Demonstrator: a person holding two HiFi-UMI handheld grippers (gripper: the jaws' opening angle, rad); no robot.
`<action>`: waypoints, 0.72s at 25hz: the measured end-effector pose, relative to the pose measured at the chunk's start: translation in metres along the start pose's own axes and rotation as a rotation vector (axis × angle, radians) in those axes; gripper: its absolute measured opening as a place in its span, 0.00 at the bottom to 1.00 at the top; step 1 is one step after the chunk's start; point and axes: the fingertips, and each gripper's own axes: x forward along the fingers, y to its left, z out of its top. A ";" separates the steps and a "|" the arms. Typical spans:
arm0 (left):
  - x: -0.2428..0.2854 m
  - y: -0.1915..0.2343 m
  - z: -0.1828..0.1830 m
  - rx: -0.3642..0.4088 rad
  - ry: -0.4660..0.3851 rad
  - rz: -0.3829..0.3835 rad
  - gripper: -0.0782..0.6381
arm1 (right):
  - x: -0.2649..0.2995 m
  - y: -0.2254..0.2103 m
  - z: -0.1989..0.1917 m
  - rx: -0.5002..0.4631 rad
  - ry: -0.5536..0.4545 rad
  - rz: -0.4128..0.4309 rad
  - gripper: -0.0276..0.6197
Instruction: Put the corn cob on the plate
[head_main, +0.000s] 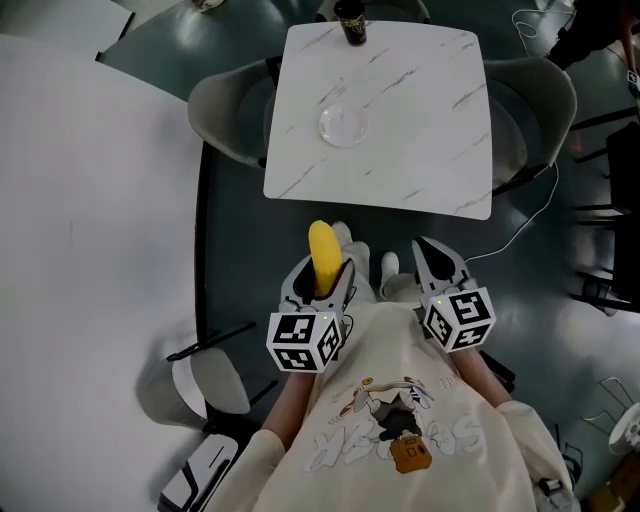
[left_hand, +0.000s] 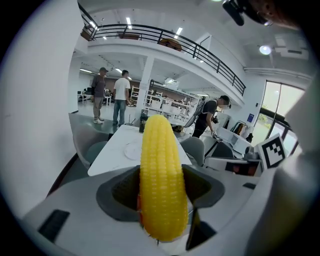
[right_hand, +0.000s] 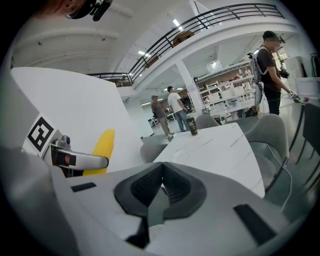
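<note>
Your left gripper (head_main: 320, 278) squeezes the yellow corn cob (left_hand: 162, 190), its bumpy tip pointing up. Your right gripper (head_main: 432, 262) is pinched closed, holding nothing. The clear plate (head_main: 343, 125) sits on the white table (head_main: 430, 150).

Bright, even indoor light came from ceiling strips (left_hand: 129, 22) and a window (left_hand: 281, 105) at right. Both gripper views bent strongly toward dark, vignetted corners; shadows were soft.
</note>
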 end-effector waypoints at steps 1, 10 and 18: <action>0.001 0.001 0.001 0.000 0.000 -0.002 0.48 | 0.002 -0.001 0.001 -0.003 0.002 -0.002 0.05; 0.032 0.012 0.018 -0.012 0.015 -0.043 0.48 | 0.032 0.000 0.016 -0.027 0.006 -0.001 0.05; 0.070 0.038 0.044 -0.009 0.051 -0.081 0.48 | 0.072 -0.005 0.039 -0.016 0.014 -0.028 0.05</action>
